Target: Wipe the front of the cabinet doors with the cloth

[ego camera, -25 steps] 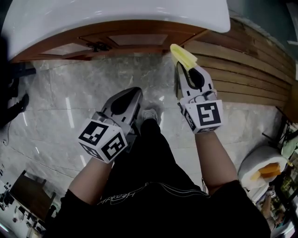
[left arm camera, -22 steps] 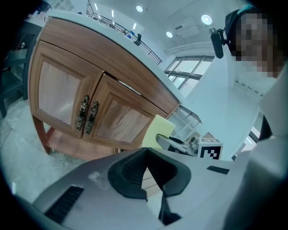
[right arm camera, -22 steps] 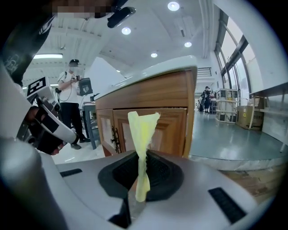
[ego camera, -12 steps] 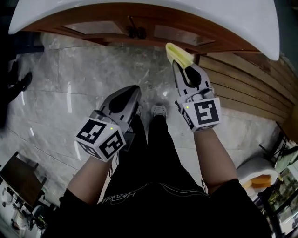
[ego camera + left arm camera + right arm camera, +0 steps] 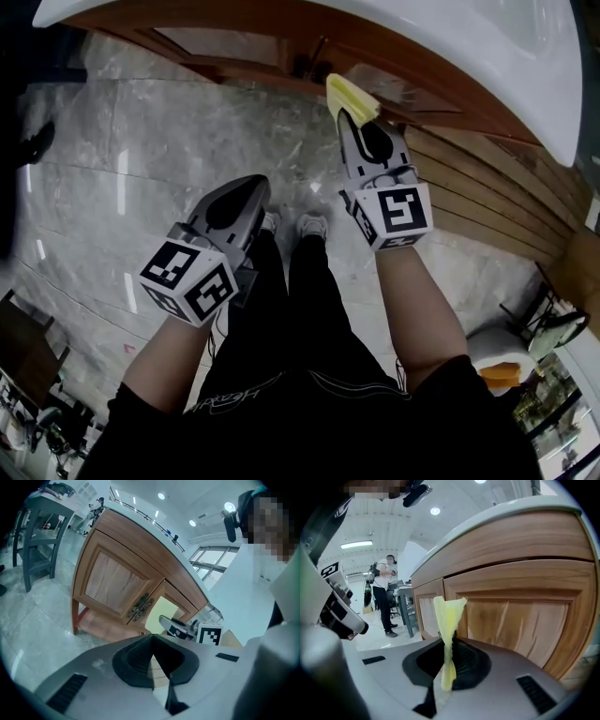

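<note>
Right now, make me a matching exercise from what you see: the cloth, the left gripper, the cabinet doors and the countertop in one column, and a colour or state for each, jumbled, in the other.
Column one
1. cloth
2. left gripper
3. cabinet doors
4. countertop

Column two
a. white
b. brown wood
c. yellow, pinched in the right gripper
d. shut, with nothing between its jaws

Pairs: 1-c, 2-d, 3-b, 4-a
</note>
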Demonstrator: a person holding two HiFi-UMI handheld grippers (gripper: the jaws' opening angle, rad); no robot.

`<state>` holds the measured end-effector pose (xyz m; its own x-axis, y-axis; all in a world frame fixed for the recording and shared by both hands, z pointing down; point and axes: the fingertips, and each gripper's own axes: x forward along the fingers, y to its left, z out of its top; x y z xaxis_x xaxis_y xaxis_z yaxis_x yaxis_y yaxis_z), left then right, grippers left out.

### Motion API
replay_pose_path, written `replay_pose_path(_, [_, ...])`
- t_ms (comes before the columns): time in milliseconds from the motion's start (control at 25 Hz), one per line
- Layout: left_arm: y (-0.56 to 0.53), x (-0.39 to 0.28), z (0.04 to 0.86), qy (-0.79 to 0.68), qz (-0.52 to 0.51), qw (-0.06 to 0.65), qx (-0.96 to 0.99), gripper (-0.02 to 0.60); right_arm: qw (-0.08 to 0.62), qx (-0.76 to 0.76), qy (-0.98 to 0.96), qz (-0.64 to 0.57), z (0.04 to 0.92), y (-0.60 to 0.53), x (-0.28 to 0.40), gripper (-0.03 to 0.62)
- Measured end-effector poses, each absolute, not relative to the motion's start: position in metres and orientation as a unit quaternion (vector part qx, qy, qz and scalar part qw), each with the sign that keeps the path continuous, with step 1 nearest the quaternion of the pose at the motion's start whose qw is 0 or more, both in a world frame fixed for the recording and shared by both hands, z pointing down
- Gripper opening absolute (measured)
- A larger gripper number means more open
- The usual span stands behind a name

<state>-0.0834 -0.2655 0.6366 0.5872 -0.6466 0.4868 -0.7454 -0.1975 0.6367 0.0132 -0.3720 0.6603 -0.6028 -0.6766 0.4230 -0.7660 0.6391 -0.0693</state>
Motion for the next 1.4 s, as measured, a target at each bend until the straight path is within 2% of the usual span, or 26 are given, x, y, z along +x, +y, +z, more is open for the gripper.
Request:
replay_pose_path(280, [-0.267, -0.102, 0.644, -0.456, 0.061, 0.45, 0.765, 0.006, 0.199, 0.417, -0.88, 0.112, 0.673, -0.384, 0.001, 0.041])
replay_pose_path(640, [-0.274, -0.093, 0.649, -0.435, 0.071, 0.452, 0.775, 0.006, 0.211, 0.436, -0.868, 0.107, 0.687, -0.394, 0.007, 0.041])
replay_pose_path(960, [-0.28, -0.08, 0.65, -0.419, 0.091, 0.448, 0.784, 0.006, 0.203, 0.467, -0.853, 0.117, 0.69, -0.398, 0.032, 0.041])
replay_pose_path(1400, [-0.282, -0.028, 0.654, -0.382, 0.114, 0.448, 0.8, 0.006, 0.194, 0.519, -0.822, 0.132, 0.692, -0.395, 0.1, 0.041])
